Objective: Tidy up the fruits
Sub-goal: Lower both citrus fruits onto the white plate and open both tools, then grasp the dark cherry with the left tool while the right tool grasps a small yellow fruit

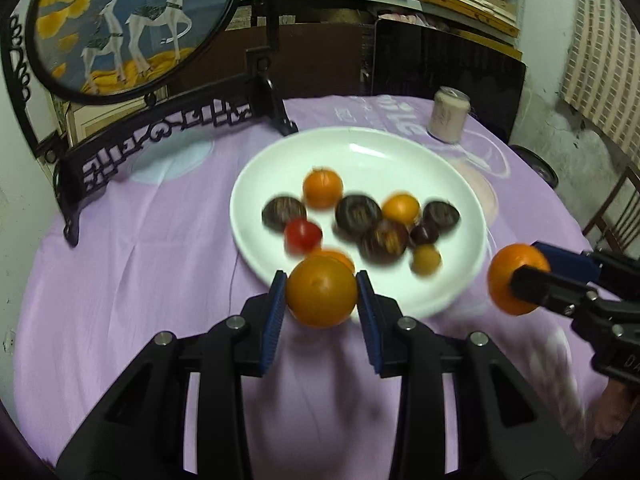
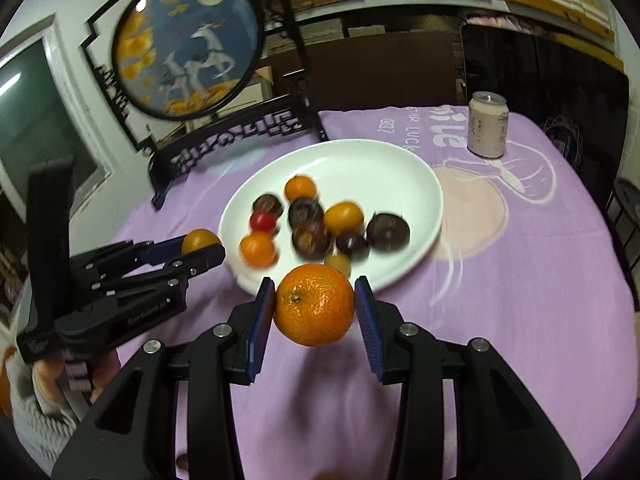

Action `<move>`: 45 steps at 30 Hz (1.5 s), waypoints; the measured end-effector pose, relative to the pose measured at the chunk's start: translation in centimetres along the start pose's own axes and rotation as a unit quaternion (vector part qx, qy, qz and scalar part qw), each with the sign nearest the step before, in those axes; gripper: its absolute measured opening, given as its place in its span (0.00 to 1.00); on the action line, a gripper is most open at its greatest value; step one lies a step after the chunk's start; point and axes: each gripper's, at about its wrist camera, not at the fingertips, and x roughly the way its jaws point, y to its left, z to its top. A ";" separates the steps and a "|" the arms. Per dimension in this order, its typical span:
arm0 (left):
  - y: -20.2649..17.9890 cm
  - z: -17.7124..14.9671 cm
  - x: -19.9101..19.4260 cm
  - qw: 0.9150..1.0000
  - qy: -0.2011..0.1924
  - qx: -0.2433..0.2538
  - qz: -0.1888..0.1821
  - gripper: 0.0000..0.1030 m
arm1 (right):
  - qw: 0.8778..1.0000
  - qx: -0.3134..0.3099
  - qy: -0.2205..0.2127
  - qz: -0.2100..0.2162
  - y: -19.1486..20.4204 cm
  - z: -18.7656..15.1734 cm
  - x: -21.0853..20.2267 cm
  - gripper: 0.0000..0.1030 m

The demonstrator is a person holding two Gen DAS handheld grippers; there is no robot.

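Lilac cloth point(image 1: 120, 300) is covering the desk where we are pinching a smooth orange fruit point(image 1: 322, 292) in our left tongs point(image 1: 322, 294) and a dimpled orange mandarin point(image 2: 315, 304) in our right tongs point(image 2: 315, 306), both hovering at the six o'clock rim of the white round plate point(image 1: 360, 152) of mixed fruits.

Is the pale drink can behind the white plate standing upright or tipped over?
Upright. The pale drink can stands on its base on the purple tablecloth, with its metal top facing up, beyond the white plate.
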 end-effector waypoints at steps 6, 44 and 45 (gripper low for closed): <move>-0.3 2.1 3.2 1.000 -0.003 -0.008 0.007 0.43 | 0.999 0.041 0.002 0.006 -1.6 2.1 4.0 0.42; -0.6 -15.6 -10.0 0.999 -0.022 -0.002 0.023 0.83 | 0.992 0.114 -0.052 -0.030 -3.5 -14.7 -9.0 0.59; -0.9 -15.8 -10.1 1.000 -0.020 0.005 0.018 0.83 | 0.993 0.104 -0.046 -0.027 -3.1 -14.7 -8.7 0.59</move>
